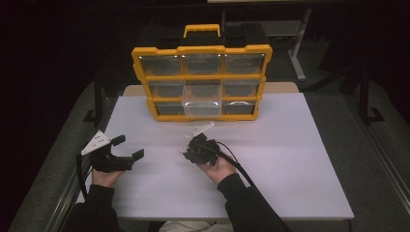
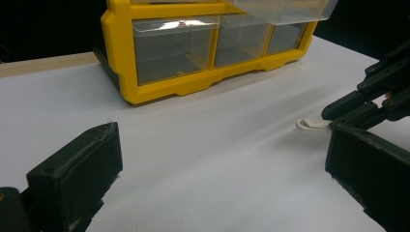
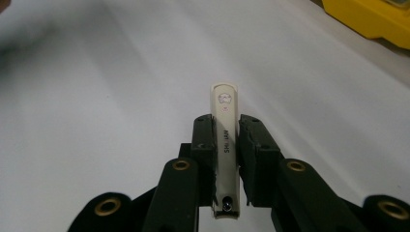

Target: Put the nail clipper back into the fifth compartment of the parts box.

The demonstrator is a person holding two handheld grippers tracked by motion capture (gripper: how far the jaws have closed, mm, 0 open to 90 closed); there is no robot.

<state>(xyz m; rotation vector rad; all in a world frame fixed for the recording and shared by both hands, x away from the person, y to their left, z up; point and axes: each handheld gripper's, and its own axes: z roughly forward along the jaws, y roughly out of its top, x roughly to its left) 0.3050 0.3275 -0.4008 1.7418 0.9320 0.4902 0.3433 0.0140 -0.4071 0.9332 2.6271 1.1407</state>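
— What does the right gripper [image 3: 226,145] hold? 
— A slim cream plastic stick with printed lettering [image 3: 226,130], jaws clamped on its sides, low over the white bench [image 1: 290,159] mid-front.

— And the left gripper [image 1: 126,149]? 
— Jaws wide, empty, near the bench's left edge; one clear drawer [image 1: 202,105] of the yellow-framed organiser [image 1: 140,60] juts out, likely the stick's destination.

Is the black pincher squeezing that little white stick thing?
Touching. In the right gripper view, the right gripper has both black jaws pressed against the sides of the slim cream-white plastic stick.
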